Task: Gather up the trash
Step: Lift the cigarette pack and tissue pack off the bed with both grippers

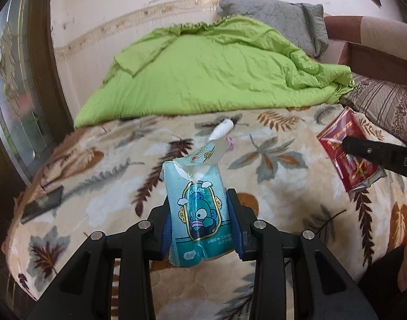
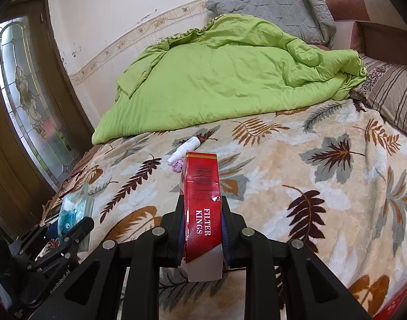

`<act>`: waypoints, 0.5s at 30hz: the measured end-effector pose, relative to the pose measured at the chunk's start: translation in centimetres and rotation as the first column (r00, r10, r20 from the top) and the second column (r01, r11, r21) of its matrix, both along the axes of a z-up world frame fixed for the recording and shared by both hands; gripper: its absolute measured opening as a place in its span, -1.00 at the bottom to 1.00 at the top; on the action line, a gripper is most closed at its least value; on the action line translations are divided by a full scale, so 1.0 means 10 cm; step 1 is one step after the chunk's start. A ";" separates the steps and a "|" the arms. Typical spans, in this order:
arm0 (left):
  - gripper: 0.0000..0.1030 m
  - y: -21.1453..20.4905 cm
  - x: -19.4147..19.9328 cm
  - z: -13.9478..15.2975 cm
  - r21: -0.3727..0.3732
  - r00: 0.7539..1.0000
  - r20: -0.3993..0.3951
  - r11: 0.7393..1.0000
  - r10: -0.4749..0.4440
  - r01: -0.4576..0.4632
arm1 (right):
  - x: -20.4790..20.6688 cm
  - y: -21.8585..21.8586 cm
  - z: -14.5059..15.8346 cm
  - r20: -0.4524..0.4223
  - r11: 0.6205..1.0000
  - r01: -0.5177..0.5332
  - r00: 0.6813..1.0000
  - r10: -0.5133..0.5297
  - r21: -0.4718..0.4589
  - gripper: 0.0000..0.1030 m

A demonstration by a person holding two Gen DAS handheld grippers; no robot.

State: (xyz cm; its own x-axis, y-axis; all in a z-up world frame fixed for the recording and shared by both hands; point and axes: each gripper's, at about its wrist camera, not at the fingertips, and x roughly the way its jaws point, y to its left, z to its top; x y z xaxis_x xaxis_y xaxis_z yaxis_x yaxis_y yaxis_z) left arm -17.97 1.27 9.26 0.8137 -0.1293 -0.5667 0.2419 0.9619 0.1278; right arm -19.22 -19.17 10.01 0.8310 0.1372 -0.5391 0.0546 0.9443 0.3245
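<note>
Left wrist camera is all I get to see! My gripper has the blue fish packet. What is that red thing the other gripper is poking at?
Observer: It isn't poking. The right gripper is shut on the red cigarette pack, lifted above the blanket.
Operator: Does it have words on it?
Observer: Yes, its narrow side reads FILTER KINGS in white, with a barcode above.
Operator: Is the little white bottle all alone?
Observer: No, the white bottle has a small purple crumpled thing right by its tip, on the leaf-print blanket.
</note>
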 end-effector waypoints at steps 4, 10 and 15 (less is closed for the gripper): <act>-0.32 0.01 0.07 -0.02 -0.007 1.000 0.001 1.000 0.001 -0.001 | 0.01 0.03 0.00 -0.004 1.000 -0.002 1.000 0.002 -0.012 -0.54; -0.33 0.00 0.15 -0.06 -0.021 1.000 -0.021 1.000 -0.012 0.011 | 0.05 0.03 -0.02 -0.019 1.000 -0.004 1.000 0.004 -0.007 -0.54; -0.32 -0.01 0.19 -0.08 -0.027 1.000 -0.023 1.000 -0.005 0.004 | 0.07 0.06 -0.01 -0.027 1.000 -0.012 1.000 0.011 -0.021 -0.54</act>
State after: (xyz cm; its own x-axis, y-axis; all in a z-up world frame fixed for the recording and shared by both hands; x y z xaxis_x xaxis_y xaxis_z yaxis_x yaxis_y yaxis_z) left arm -16.10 1.15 8.44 0.7999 -0.1480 -0.5816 0.2486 0.9638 0.0966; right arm -18.51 -18.53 9.92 0.8145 0.1348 -0.5643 0.0521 0.9517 0.3026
